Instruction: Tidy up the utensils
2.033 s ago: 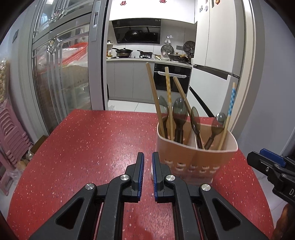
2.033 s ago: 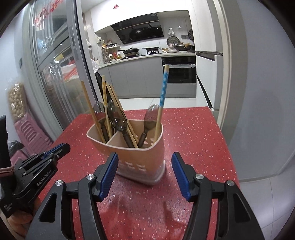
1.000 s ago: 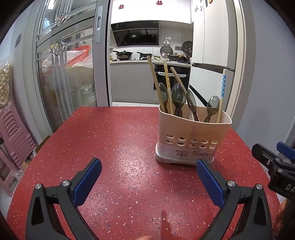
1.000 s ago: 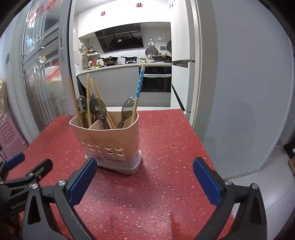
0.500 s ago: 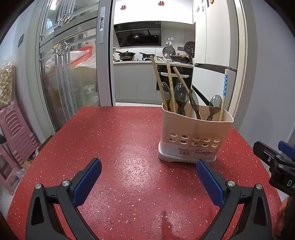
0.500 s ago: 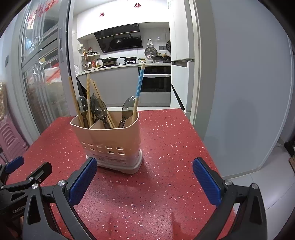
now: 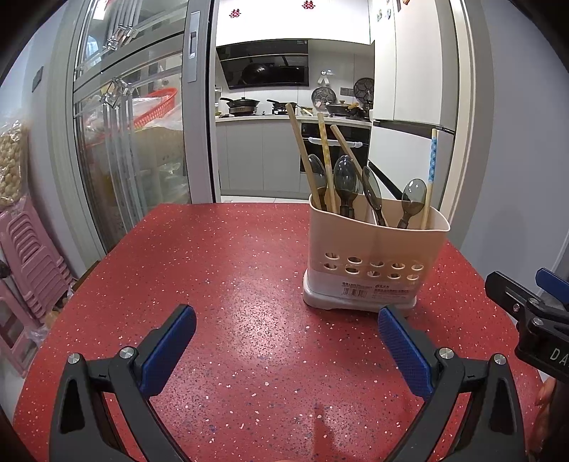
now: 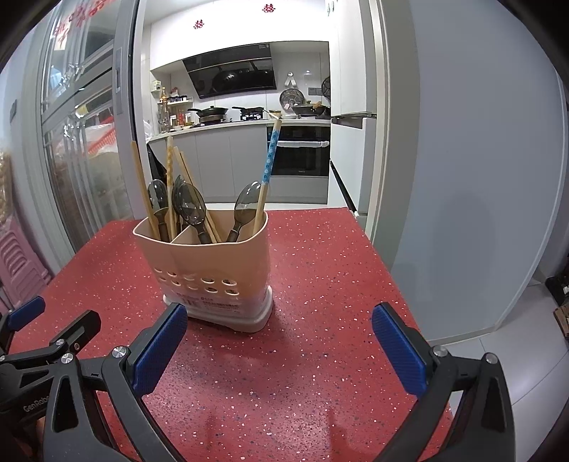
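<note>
both tongs, left tongs and right tongs, gape wide and empty. the utensil caddy stands near the red counter's right edge; a clumsy nudge could topple its tall chopsticks and spoons.

Table: red speckled tabletop fills the lower half of both views.
Doorway: wide opening at upper centre, leading into a kitchen — grey sliding door frame at its left edge.
Kitchen: grey base cabinets under a pale counter, black range hood above, pans on the hob, a built-in oven with a white handle.
Decoration: 2 small red paper cut-outs on the white wall above the hood.
Left side: glass-fronted doors with a red basket behind them; pink stacked stools at the far left.
Right side: plain grey wall, pale tiled floor at lower right — white fridge beside the doorway.
Light: even, cool indoor light.
</note>
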`<state>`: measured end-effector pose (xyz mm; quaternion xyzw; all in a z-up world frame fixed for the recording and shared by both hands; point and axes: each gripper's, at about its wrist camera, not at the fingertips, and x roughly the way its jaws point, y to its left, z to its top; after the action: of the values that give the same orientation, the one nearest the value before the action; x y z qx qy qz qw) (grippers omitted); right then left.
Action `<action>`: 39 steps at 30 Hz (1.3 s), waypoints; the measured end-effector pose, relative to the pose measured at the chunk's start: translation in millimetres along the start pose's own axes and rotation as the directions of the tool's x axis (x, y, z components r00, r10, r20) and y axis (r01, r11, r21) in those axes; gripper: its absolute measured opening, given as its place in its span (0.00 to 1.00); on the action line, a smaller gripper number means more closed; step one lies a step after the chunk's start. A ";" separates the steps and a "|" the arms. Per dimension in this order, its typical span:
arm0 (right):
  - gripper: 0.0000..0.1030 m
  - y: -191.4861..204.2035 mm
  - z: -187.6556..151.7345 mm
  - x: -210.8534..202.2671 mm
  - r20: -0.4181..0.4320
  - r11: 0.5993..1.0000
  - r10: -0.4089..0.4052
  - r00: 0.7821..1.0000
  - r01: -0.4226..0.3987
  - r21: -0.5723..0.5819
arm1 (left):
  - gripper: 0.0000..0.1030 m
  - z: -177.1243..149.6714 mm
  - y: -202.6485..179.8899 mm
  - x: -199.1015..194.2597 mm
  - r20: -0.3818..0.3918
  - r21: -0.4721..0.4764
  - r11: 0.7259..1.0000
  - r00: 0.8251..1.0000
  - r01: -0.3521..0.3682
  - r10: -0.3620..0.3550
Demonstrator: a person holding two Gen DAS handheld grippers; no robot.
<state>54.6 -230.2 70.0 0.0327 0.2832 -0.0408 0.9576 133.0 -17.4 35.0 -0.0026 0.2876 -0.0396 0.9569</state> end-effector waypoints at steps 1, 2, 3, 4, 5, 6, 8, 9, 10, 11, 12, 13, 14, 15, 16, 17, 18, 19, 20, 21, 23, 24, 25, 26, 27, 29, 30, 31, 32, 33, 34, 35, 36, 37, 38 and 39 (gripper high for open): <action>1.00 0.2 -0.3 0.2 0.000 1.000 -0.001 1.000 0.001 -0.001 | 1.00 0.0 0.2 -0.6 0.000 0.001 1.000 1.000 0.000 0.000; 1.00 0.7 0.0 0.2 0.000 1.000 -0.001 1.000 0.001 -0.003 | 1.00 -0.1 0.0 -0.3 0.000 0.001 1.000 1.000 0.001 -0.001; 1.00 1.0 0.0 0.3 -0.001 1.000 0.000 1.000 0.000 -0.004 | 1.00 -0.1 0.0 -0.2 0.000 0.000 1.000 1.000 0.001 -0.001; 1.00 1.2 0.0 0.3 -0.001 1.000 0.000 1.000 0.000 -0.005 | 1.00 -0.5 -0.1 0.0 -0.001 0.000 1.000 1.000 0.001 -0.001; 1.00 1.5 0.0 0.3 -0.002 1.000 0.001 1.000 -0.001 -0.005 | 1.00 -0.7 -0.1 0.4 -0.002 -0.001 1.000 1.000 0.001 -0.001; 1.00 1.7 0.0 0.4 -0.002 1.000 0.002 1.000 -0.002 -0.005 | 1.00 -0.6 -0.2 0.6 -0.002 -0.001 1.000 1.000 0.001 -0.001; 1.00 2.2 -0.2 0.1 -0.003 1.000 0.002 1.000 -0.002 -0.006 | 1.00 -0.3 -0.1 0.6 -0.002 -0.001 1.000 1.000 0.001 -0.001; 1.00 2.4 -0.2 0.2 -0.004 1.000 0.003 1.000 -0.003 -0.006 | 1.00 -0.3 0.0 0.5 -0.002 -0.001 1.000 1.000 0.001 -0.001; 1.00 2.3 -0.4 0.4 -0.004 1.000 0.004 1.000 -0.004 -0.006 | 1.00 -0.2 0.1 0.4 -0.002 0.000 1.000 1.000 0.001 -0.001; 1.00 2.9 -0.6 0.4 -0.005 1.000 0.004 1.000 -0.004 -0.007 | 1.00 -0.3 0.0 0.6 -0.002 0.001 1.000 1.000 0.001 -0.001; 1.00 3.0 -0.6 0.5 -0.005 1.000 0.004 1.000 -0.004 -0.006 | 1.00 -0.2 0.1 0.4 -0.002 0.000 1.000 1.000 0.001 -0.001; 1.00 3.0 -0.7 0.5 -0.006 1.000 0.005 1.000 -0.005 -0.006 | 1.00 -0.2 0.1 0.4 -0.002 0.001 1.000 1.000 0.001 -0.001; 1.00 3.1 -0.8 0.4 -0.005 1.000 0.004 1.000 -0.004 -0.006 | 1.00 -0.3 0.4 0.8 -0.002 0.001 1.000 1.000 0.001 -0.001; 1.00 3.3 -0.8 0.3 -0.004 1.000 0.003 1.000 -0.004 -0.007 | 1.00 -0.3 0.6 0.9 -0.002 0.001 1.000 1.000 0.002 -0.002; 1.00 3.0 -0.8 0.4 -0.004 1.000 0.004 1.000 -0.004 -0.007 | 1.00 -0.3 0.5 0.7 -0.002 0.001 1.000 1.000 0.003 -0.003; 1.00 2.9 -1.2 0.6 -0.004 1.000 0.004 1.000 -0.004 -0.007 | 1.00 -0.5 0.5 1.2 -0.002 0.001 1.000 1.000 0.003 -0.003; 1.00 2.9 -1.2 0.7 -0.005 1.000 0.005 1.000 -0.005 -0.006 | 1.00 -0.4 0.7 0.6 -0.001 0.001 1.000 1.000 0.002 -0.002; 1.00 2.9 -1.3 0.8 -0.006 1.000 0.006 1.000 -0.006 -0.005 | 1.00 -0.4 0.7 0.6 -0.002 0.001 1.000 1.000 0.002 -0.002; 1.00 2.8 -1.4 1.0 -0.006 1.000 0.006 1.000 -0.006 -0.005 | 1.00 -0.4 0.7 0.7 -0.002 0.001 1.000 1.000 0.003 -0.003; 1.00 2.5 -1.2 1.2 -0.007 1.000 0.006 1.000 -0.006 -0.005 | 1.00 -0.3 0.9 0.3 -0.002 0.002 1.000 1.000 0.003 -0.003; 1.00 2.4 -1.1 1.1 -0.007 1.000 0.007 1.000 -0.007 -0.004 | 1.00 -0.3 0.9 0.5 -0.002 0.002 1.000 1.000 0.004 -0.004; 1.00 2.6 -1.3 1.3 -0.008 1.000 0.007 1.000 -0.007 -0.004 | 1.00 -0.3 0.7 0.4 -0.003 0.001 1.000 1.000 0.004 -0.004; 1.00 2.4 -1.5 0.6 -0.007 1.000 0.007 1.000 -0.007 -0.003 | 1.00 -0.2 0.6 0.1 -0.003 0.002 1.000 1.000 0.004 -0.004; 1.00 2.3 -1.4 0.6 -0.007 1.000 0.007 1.000 -0.007 -0.004 | 1.00 -0.3 0.9 0.3 -0.002 0.002 1.000 1.000 0.003 -0.003; 1.00 2.5 -1.5 0.6 -0.006 1.000 0.006 1.000 -0.006 -0.004 | 1.00 -0.2 0.6 0.1 -0.002 0.002 1.000 1.000 0.003 -0.003; 1.00 2.2 -1.5 0.8 -0.006 1.000 0.007 1.000 -0.007 -0.004 | 1.00 -0.3 0.8 0.4 -0.002 0.001 1.000 1.000 0.003 -0.003; 1.00 2.3 -1.6 0.9 -0.007 1.000 0.007 1.000 -0.007 -0.004 | 1.00 -0.3 0.7 0.2 -0.002 0.002 1.000 1.000 0.004 -0.004; 1.00 2.4 -1.6 0.7 -0.006 1.000 0.006 1.000 -0.006 -0.004 | 1.00 -0.4 0.8 0.6 -0.003 0.001 1.000 1.000 0.004 -0.004; 1.00 2.5 -1.8 0.7 -0.006 1.000 0.006 1.000 -0.006 -0.004 | 1.00 -0.3 0.8 0.3 -0.003 0.002 1.000 1.000 0.005 -0.004; 1.00 2.4 -1.6 0.8 -0.006 1.000 0.007 1.000 -0.007 -0.004 | 1.00 -0.4 0.7 0.2 -0.003 0.003 1.000 1.000 0.004 -0.004; 1.00 2.4 -1.6 0.7 -0.007 1.000 0.007 1.000 -0.007 -0.005 | 1.00 -0.1 0.5 -0.1 -0.003 0.003 1.000 1.000 0.003 -0.003; 1.00 2.5 -1.6 0.6 -0.006 1.000 0.006 1.000 -0.006 -0.005 | 1.00 -0.2 0.6 0.1 -0.003 0.004 1.000 1.000 0.003 -0.003; 1.00 2.6 -1.8 0.8 -0.006 1.000 0.006 1.000 -0.006 -0.005 | 1.00 0.2 0.3 -0.4 -0.003 0.005 1.000 1.000 0.003 -0.003; 1.00 2.4 -1.6 0.6 -0.006 1.000 0.007 1.000 -0.007 -0.005 | 1.00 0.4 0.3 -0.8 -0.003 0.004 1.000 1.000 0.003 -0.003; 1.00 2.4 -1.6 0.5 -0.006 1.000 0.007 1.000 -0.007 -0.005 | 1.00 0.4 0.4 -0.7 -0.003 0.004 1.000 1.000 0.003 -0.003; 1.00 2.6 -1.7 0.5 -0.005 1.000 0.006 1.000 -0.006 -0.006 | 1.00 0.4 0.5 -0.6 -0.002 0.004 1.000 1.000 0.003 -0.003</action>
<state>54.4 -227.5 68.4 0.0310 0.2857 -0.0370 0.9571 132.7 -16.9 35.6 -0.0010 0.2887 -0.0419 0.9565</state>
